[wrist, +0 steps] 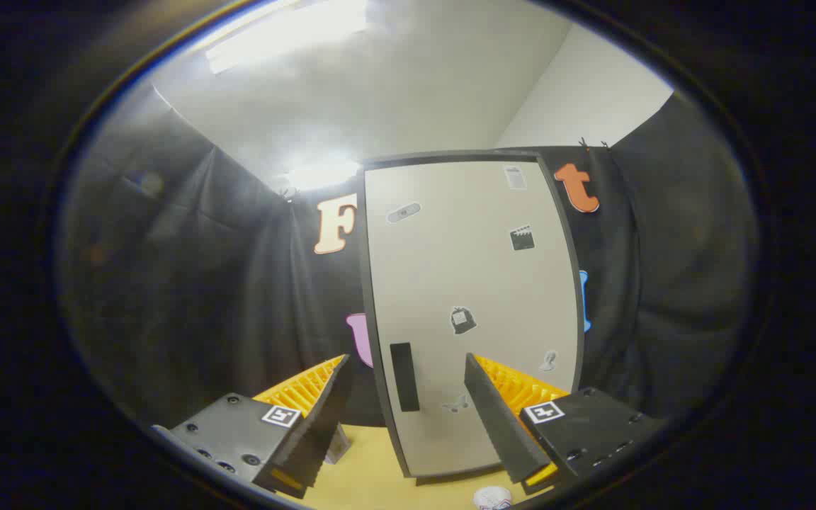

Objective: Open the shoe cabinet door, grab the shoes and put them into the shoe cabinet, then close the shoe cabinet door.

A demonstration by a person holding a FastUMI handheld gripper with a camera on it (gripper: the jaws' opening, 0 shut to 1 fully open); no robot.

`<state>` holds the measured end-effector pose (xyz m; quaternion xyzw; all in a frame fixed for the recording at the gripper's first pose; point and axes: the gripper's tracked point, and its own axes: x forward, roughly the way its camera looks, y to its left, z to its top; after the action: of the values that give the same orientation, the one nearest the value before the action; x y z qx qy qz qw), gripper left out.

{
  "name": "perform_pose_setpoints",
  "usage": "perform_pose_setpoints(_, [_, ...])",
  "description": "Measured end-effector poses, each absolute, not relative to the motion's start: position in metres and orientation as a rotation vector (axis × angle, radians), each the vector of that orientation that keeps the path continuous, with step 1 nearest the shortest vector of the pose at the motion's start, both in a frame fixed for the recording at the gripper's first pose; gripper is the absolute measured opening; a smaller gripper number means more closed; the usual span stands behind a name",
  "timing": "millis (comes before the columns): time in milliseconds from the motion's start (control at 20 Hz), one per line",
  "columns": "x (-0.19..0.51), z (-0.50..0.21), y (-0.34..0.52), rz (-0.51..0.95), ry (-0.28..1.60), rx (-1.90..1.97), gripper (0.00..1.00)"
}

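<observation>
One tall pale shoe cabinet door (472,312) with one dark handle slot (404,376), closed; gripper (408,414) fingers spread apart, holding nothing.

Single fisheye view rides on gripper (408,418), low near tabletop (372,474), tilted upward. Faces shoe cabinet door (472,312) close ahead; fingers spread wide apart in foreground; ceiling above.

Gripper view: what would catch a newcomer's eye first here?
The tall pale cabinet door, shut and dotted with small stickers, stands straight ahead beyond the fingers. Its dark handle sits low near the left edge, between the spread fingers of the open hand-held gripper, which holds nothing.
</observation>
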<state>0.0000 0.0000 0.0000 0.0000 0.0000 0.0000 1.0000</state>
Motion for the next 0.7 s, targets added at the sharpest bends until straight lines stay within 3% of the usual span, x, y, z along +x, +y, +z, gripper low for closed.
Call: perform_pose_setpoints(700, [0.035, -0.013, 0.002, -0.002, 0.013, 0.012, 0.98])
